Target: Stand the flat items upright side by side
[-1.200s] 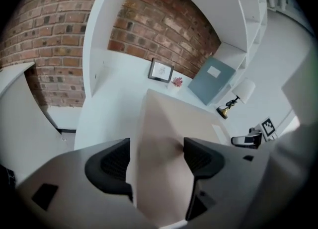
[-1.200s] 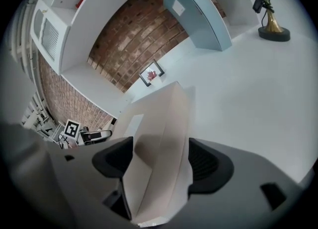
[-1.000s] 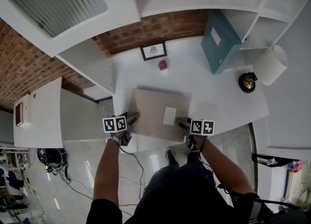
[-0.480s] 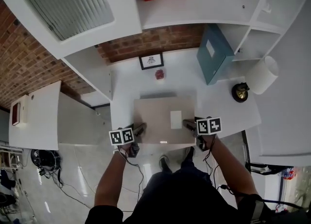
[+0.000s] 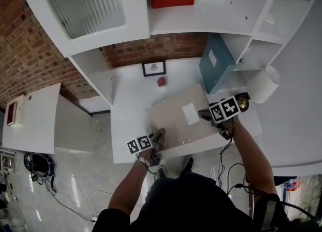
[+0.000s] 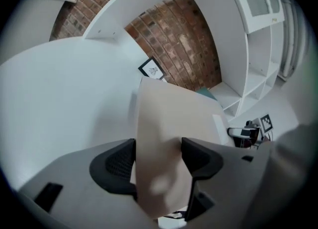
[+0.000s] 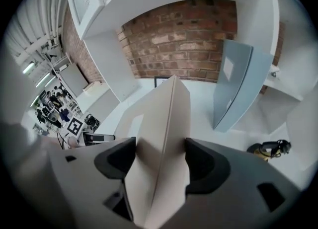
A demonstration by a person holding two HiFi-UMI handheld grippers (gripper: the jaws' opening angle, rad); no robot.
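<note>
The left tool (image 6: 159,162) is clamped on the near left edge of a flat beige folder (image 5: 176,118). Its jaws stand wide because the folder fills them, and they have just been closing a touch. The right tool (image 7: 160,161) grips the opposite edge the same way, with both pads against the folder and its jaws likewise just drawn in a little. The folder hangs between them over the white table (image 5: 128,105), neither flat nor upright. It is canted, with its right edge higher and farther back than its left. Its longer edges run slantwise from the left tool at the near side to the right tool at the far side, and the broad face with a white label (image 5: 190,113) is turned up toward the head view. Whether its low edge touches the table cannot be told. Beyond the right tool a teal folder (image 5: 215,64) stands on edge, leaning against the white shelf unit (image 5: 261,50). Farther back, near the brick wall (image 5: 166,50), stand a small framed picture (image 5: 154,68) and a small red thing (image 5: 161,81) — both well apart from the beige folder.
</note>
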